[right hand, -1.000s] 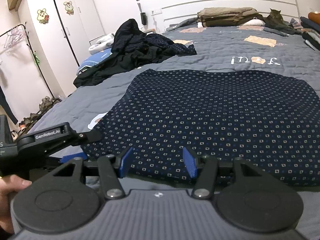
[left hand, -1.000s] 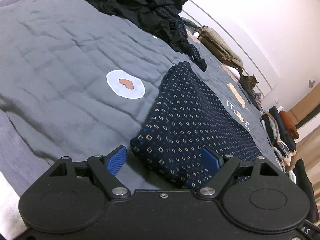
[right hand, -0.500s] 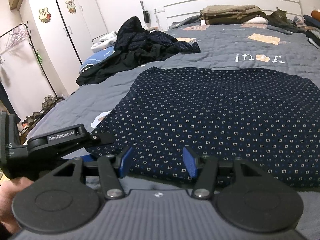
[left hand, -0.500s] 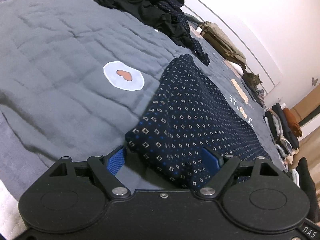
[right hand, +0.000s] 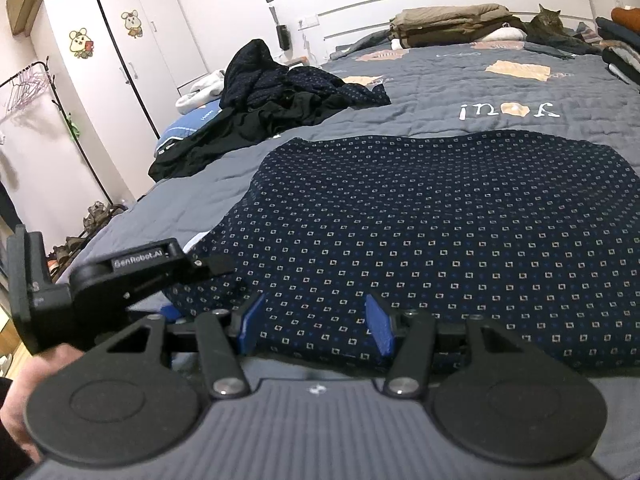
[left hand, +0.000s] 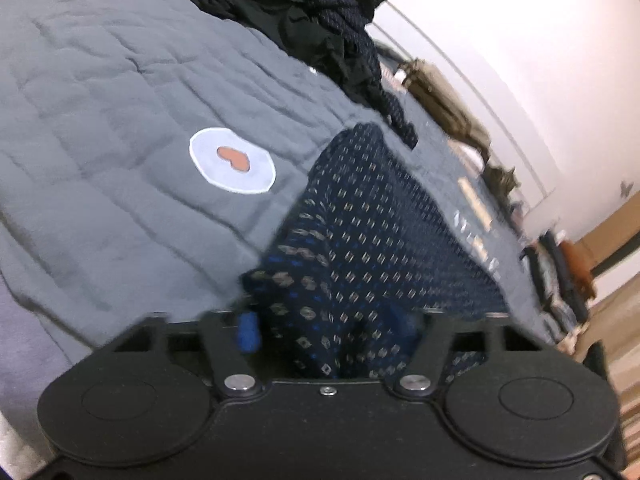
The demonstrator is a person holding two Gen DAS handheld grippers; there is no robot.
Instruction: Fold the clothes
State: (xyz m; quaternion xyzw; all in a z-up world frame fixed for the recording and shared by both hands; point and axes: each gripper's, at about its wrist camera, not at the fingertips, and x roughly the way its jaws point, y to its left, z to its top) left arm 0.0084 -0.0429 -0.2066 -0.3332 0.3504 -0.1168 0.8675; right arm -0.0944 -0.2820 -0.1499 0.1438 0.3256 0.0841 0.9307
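A navy garment (right hand: 440, 220) with small square dots lies flat on the grey quilt (left hand: 100, 120). In the left wrist view its near left corner (left hand: 320, 288) is puckered up between my left gripper's (left hand: 324, 328) blue pads, which are closing and press on the cloth. From the right wrist view, the left gripper (right hand: 196, 286) sits at that same corner, held by a hand (right hand: 24, 392). My right gripper (right hand: 314, 326) stands open astride the garment's near edge, the cloth lying flat between its pads.
A heap of dark unfolded clothes (right hand: 280, 92) lies at the bed's far left. Folded brown bedding (right hand: 448, 24) and a cat (right hand: 548, 24) are at the headboard. Folded stacks (left hand: 568, 272) line the right side. A wardrobe (right hand: 120, 60) and clothes rack (right hand: 36, 92) stand left.
My left gripper's pads have drawn in on the garment's corner, which now bunches up between them. The right gripper has stayed as it was.
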